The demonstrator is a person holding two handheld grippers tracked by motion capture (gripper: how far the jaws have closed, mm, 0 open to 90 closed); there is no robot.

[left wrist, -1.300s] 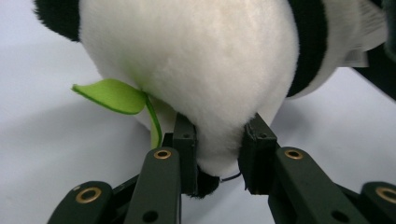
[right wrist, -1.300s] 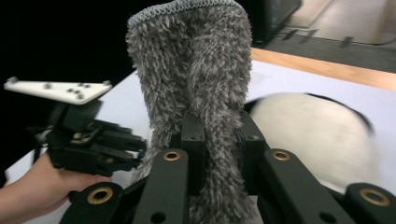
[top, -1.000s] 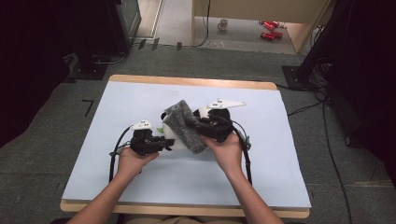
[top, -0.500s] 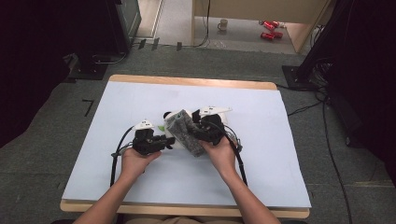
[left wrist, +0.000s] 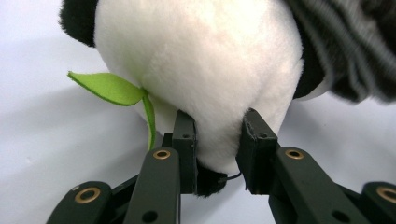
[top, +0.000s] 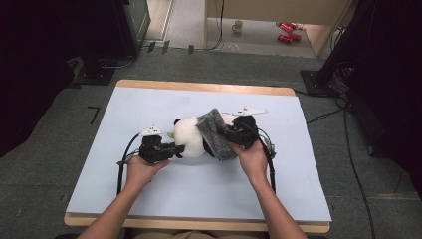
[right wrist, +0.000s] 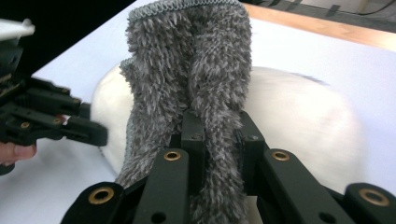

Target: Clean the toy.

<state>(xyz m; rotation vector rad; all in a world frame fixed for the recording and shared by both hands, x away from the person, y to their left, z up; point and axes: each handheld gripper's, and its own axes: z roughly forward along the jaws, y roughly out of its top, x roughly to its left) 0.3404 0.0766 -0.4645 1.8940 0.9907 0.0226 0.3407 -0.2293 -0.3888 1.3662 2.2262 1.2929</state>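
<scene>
Panda plush, pinched by the left tool, has been lowered mid-tabletop while the grey cloth, clamped in the right tool, is drawn across it.

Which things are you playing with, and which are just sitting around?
In use: panda, grey cloth, left gripper, right gripper.
Just sitting around: mug and red cans on the floor past the table.

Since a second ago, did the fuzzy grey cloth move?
Yes. The grey cloth, pinched in the right hand-held gripper, has come down and toward the person, away from the table's far wooden edge, onto the toy panda.
</scene>
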